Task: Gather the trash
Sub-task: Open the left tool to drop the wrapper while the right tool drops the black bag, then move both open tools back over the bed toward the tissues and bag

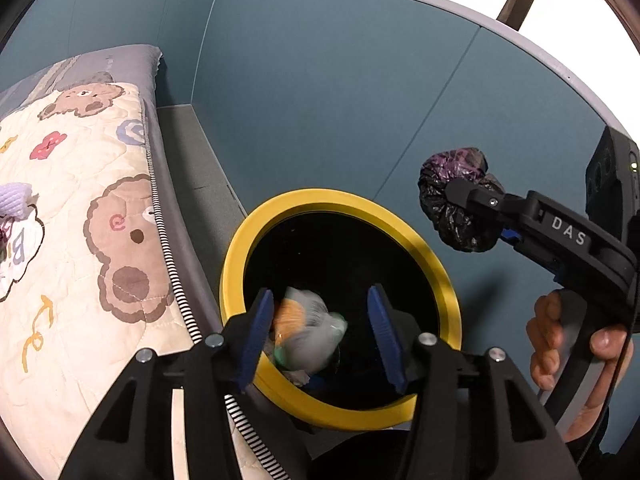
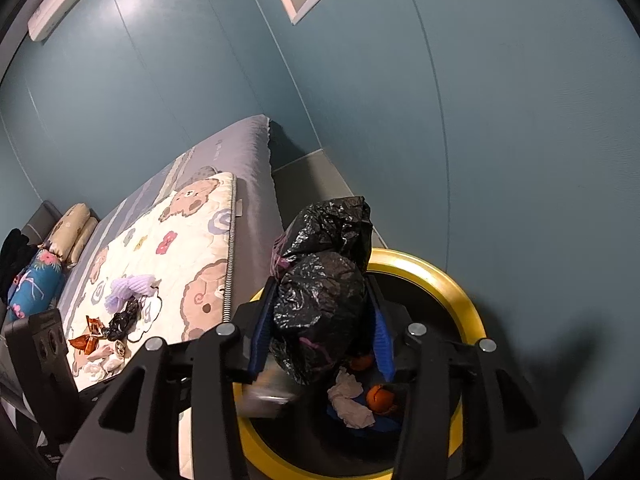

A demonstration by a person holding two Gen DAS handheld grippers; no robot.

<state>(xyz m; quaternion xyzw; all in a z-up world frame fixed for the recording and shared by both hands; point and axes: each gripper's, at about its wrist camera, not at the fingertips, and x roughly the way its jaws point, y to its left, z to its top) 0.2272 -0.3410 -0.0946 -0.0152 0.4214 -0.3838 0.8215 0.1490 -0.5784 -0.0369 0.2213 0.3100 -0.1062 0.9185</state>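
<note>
A crumpled black plastic bag [image 2: 320, 300] hangs over the yellow-rimmed bin [image 2: 460, 292], where tissues [image 2: 352, 400] and orange peel [image 2: 378, 398] lie.

1. One bin [image 2: 460, 292] with a yellow rim, near right.
2. One black bag [image 2: 320, 292] over it.
3. Two orange peels [image 2: 380, 398] inside (perhaps more hidden).
4. Three pillows [image 2: 36, 284], far left on one bed [image 2: 256, 184].

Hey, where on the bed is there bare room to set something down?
Free: the quilt between the trash pile and the far grey sheet, along the edge by the yellow bin. Crowded: the pile and the pillows.
</note>
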